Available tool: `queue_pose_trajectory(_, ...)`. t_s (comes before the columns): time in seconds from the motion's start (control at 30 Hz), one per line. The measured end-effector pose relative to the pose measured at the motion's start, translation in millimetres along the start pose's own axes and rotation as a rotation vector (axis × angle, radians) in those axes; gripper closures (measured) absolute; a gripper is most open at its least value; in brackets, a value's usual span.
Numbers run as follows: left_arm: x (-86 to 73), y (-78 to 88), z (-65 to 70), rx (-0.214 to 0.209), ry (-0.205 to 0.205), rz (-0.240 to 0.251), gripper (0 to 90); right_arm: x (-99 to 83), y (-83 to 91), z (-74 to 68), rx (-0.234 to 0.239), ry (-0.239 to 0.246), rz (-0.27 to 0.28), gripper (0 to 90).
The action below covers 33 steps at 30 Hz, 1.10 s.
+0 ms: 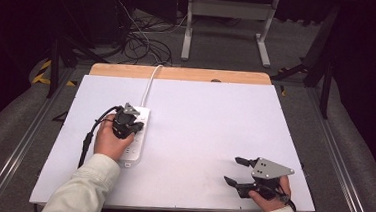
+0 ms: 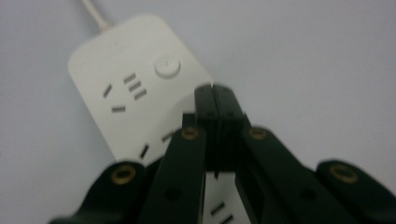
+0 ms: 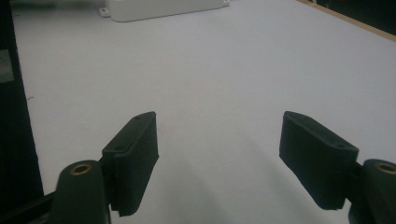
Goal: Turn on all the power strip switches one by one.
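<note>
A white power strip [image 1: 138, 132] lies on the left half of the white table [image 1: 200, 122], its white cord [image 1: 151, 83] running off toward the far edge. My left gripper [image 1: 127, 123] hangs right over the strip, jaws pressed together with nothing between them. In the left gripper view the shut tips [image 2: 214, 88] sit just beside the strip's [image 2: 126, 93] round button [image 2: 167, 66], above the socket holes. My right gripper [image 1: 235, 170] rests low near the table's front right, jaws wide apart and empty. Its two pads [image 3: 135, 154] frame bare table in the right gripper view.
A wooden strip [image 1: 178, 74] borders the table's far edge. Beyond it, cables [image 1: 140, 37] and a white frame [image 1: 227, 23] stand on the floor. The near end of the power strip [image 3: 159, 9] lies far ahead of the right gripper.
</note>
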<state>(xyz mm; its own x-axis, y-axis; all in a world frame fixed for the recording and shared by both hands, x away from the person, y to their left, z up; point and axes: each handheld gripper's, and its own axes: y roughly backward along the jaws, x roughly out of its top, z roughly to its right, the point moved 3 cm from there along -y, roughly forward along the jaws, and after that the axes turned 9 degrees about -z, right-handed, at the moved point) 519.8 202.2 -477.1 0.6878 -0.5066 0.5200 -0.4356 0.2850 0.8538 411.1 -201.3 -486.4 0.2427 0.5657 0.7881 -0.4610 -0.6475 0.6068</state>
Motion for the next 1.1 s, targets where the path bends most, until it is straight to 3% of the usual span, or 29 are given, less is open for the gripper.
queue_pose_trajectory(0.13,1.9,2.7,2.1,0.028,-0.020,0.013,90.0,0.0,0.2,0.2,0.000,0.001,0.001,28.8)
queue_pose_trajectory(0.17,1.9,2.7,2.1,0.028,-0.020,0.013,90.0,0.0,0.4,0.4,0.000,-0.001,0.003,28.7)
queue_pose_trajectory(0.2,2.9,6.5,1.6,-0.016,0.004,0.038,90.0,-0.1,0.5,0.5,0.000,-0.002,0.003,28.7)
queue_pose_trajectory(0.23,4.3,8.7,1.4,-0.012,0.003,0.057,90.0,-0.2,0.3,0.8,0.001,-0.002,0.003,28.7)
queue_pose_trajectory(0.63,25.9,21.8,0.1,0.002,-0.017,0.091,90.0,-0.7,-0.6,0.7,0.004,-0.003,-0.004,28.7)
queue_pose_trajectory(0.93,26.1,15.4,-16.4,-0.006,0.052,0.105,90.0,-0.6,-0.4,1.1,0.005,-0.001,-0.001,28.7)
queue_pose_trajectory(1.1,26.1,10.2,-21.2,-0.004,0.059,0.106,90.0,-0.7,-0.4,0.9,0.006,-0.003,-0.002,28.7)
